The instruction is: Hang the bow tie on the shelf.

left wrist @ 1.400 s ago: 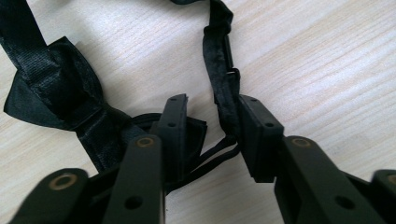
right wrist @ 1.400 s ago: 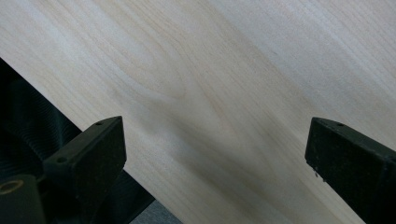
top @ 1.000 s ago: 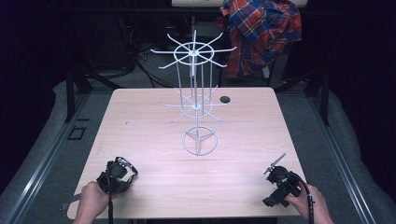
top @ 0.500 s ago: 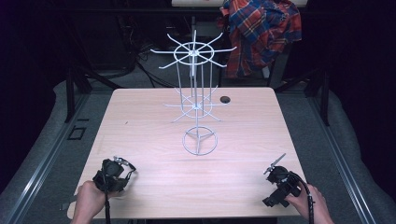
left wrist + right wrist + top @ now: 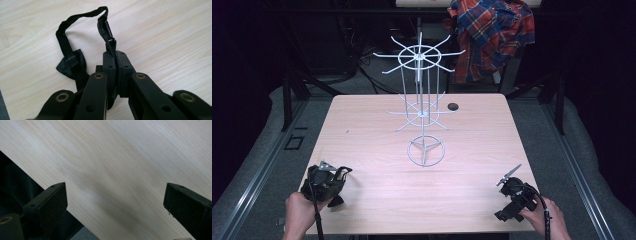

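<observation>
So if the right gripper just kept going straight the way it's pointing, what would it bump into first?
Probably the bare wooden table: the right gripper looks down between its open fingers at nothing but tabletop. How near it is cannot be told.

L gripper [image 5: 117, 72]: black jaws w/ brass rivets at pivots, small screw holes along links. R gripper [image 5: 116, 202]: blocky matte-black pads, screw dimples on top. Black cable at 6 o'clock from each. Forearms bare, no sleeves.
</observation>
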Demonstrator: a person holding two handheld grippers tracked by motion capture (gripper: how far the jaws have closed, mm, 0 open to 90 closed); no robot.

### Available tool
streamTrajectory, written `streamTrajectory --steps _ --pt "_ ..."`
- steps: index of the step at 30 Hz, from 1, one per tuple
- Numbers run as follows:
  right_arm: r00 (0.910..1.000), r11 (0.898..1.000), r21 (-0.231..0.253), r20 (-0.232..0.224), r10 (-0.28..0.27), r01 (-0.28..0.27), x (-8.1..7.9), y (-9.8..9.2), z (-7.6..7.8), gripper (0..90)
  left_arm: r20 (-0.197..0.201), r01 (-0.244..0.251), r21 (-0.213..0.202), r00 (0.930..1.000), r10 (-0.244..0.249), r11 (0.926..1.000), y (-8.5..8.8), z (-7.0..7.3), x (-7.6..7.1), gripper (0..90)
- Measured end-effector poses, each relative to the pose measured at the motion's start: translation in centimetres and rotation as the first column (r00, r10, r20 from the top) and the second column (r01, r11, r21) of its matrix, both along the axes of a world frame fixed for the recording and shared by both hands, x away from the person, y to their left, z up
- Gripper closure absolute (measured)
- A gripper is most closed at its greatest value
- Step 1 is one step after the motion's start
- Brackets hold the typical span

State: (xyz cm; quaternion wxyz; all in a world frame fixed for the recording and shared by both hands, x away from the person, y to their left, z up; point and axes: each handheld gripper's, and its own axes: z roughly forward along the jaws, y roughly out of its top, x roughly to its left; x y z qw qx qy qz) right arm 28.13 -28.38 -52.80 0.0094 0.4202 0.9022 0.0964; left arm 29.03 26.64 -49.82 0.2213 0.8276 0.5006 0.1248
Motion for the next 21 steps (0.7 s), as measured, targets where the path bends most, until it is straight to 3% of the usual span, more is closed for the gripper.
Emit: streamTrajectory --steps 1,3,4,5,8,11,16,21 --pt "0.9998 1.000 -0.018 -0.009 0.018 -0.018 0.1 0.0 0.2 4.7 0.020 -0.016 -0.027 0.9997 0.017 0.9995 0.3 0.3 0.0 87.6" --pt "1.0000 1.000 0.022 0.006 0.003 -0.003 0.1 -0.1 -0.1 4.7 0.039 -0.034 -0.085 0.9985 0.037 0.9958 0.7 0.9 0.1 87.9" --pt "1.0000 1.000 0.022 0.006 0.003 -0.003 0.1 -0.1 -0.1 4.7 0.039 -0.034 -0.085 0.9985 0.037 0.9958 0.7 0.9 0.1 87.9" --pt "1.0000 1.000 0.006 -0.001 0.008 -0.008 0.3 -0.2 -0.1 4.7 0.053 -0.038 -0.118 0.9976 0.044 0.9922 0.9 1.4 0.2 88.0" --pt "0.9999 1.000 -0.004 -0.005 0.015 -0.015 0.2 -0.3 0.2 4.7 0.073 -0.031 -0.157 0.9964 0.043 0.9871 0.9 2.1 0.1 88.0" --pt "0.9996 1.000 0.009 0.019 0.023 -0.023 0.2 -0.1 0.3 4.6 0.089 -0.013 -0.164 0.9956 0.028 0.9864 0.4 2.5 0.0 88.0" --pt "0.9998 0.999 0.034 0.011 0.017 -0.017 0.6 0.1 0.0 4.6 0.096 0.011 -0.191 0.9953 0.007 0.9815 0.0 3.0 0.1 88.0" --pt "0.9997 1.000 0.015 0.022 0.008 -0.008 0.3 0.1 0.2 4.5 0.111 0.033 -0.197 0.9937 -0.012 0.9798 -0.2 3.5 0.0 88.0"
